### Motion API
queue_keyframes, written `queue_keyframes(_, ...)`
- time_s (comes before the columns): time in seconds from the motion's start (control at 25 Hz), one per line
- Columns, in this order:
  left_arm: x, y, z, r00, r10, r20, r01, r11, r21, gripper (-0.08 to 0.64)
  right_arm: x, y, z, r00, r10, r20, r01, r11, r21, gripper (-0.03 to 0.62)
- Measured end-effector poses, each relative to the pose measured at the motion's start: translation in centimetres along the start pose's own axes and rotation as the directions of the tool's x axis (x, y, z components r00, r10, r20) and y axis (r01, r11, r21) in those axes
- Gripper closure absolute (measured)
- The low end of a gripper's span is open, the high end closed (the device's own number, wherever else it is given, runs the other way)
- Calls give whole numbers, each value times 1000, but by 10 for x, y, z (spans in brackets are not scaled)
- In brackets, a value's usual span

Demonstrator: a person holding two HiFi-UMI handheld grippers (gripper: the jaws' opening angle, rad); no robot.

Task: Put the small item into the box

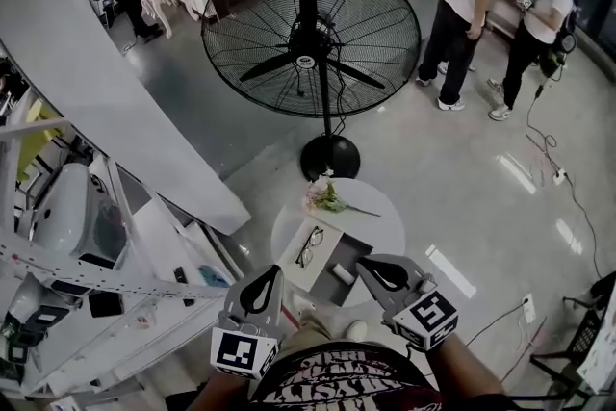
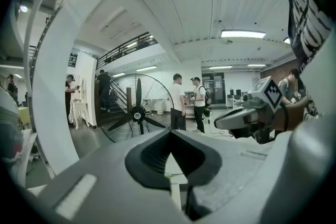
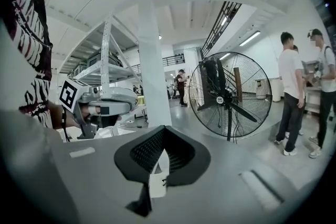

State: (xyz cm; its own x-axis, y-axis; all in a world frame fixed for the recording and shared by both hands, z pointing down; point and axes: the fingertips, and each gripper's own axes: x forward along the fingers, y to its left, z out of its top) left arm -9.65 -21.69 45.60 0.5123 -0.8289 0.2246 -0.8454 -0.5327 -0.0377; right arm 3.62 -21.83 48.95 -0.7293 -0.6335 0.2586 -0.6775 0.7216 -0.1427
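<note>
Head view: small white item (image 1: 342, 273) just beside clenched, empty right tool (image 1: 369, 267); left tool (image 1: 272, 276) clenched too.

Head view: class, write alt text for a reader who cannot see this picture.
The left gripper and right gripper, both with jaws together and empty, are held near a small round white table carrying glasses, a sprig of flowers and a dark box. A large floor fan stands behind it, with people standing farther off.

Fan (image 1: 310, 34) behind table (image 1: 387, 222); on table flowers (image 1: 327, 197), box (image 1: 352, 255) (glasses (image 1: 309, 246) left).
</note>
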Motion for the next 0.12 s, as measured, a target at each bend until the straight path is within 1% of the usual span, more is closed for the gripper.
queue_keyframes(0.12, 15, 9, 0, 1000, -23, -8, 23, 1000, 3, 558, 12, -7, -1, 1000, -7, -8, 7, 1000, -2, 565)
